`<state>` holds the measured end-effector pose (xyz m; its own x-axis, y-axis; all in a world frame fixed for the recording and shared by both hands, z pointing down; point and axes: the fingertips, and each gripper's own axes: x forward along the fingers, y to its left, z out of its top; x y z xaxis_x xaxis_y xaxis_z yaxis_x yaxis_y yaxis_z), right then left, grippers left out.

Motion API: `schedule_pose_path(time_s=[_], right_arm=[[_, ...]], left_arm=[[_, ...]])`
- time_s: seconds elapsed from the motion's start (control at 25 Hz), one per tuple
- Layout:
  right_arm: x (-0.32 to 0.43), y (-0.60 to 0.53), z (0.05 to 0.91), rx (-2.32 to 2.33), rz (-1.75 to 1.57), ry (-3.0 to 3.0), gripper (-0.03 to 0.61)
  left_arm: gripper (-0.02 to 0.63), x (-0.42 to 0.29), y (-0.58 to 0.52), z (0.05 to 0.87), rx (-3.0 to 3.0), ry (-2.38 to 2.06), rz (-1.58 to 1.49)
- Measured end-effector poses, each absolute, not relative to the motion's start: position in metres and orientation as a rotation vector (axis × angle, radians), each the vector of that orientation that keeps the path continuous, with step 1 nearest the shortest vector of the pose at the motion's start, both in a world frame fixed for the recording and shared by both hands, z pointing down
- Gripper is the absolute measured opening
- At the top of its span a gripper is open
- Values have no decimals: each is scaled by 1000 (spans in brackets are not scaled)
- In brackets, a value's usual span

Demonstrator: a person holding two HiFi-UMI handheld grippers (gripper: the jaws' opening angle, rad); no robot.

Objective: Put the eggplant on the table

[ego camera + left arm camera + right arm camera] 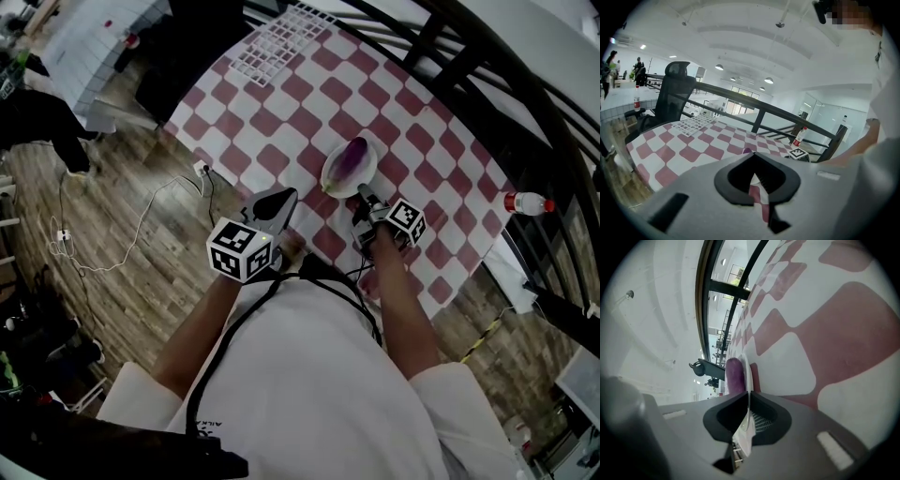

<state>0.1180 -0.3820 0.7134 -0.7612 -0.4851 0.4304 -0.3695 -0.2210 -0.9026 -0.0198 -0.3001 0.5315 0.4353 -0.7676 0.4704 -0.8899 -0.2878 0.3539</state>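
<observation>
Spotting the eggplant lying on a white plate, right-of-middle on the checkered table. Got the right gripper pinched tight on the plate's near rim. Also got the left gripper jaws together, empty, hanging near-left of the plate.

I see a brown wood-plank floor with a thin white cable across it. A black mesh office chair stands near a black metal railing, under a white ceiling with round lamps.
</observation>
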Motion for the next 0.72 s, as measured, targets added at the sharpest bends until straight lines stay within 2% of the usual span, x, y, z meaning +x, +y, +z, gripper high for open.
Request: schedule_pose_path(time_s=[0.48, 0.72], right_arm=[[120, -378, 717, -1261, -2124, 1929, 26], [121, -375, 712, -1281, -2081, 1942, 134]], left_arm=[[6, -40, -276, 519, 2126, -1421, 257], [5, -51, -261, 515, 2127, -1446, 240]])
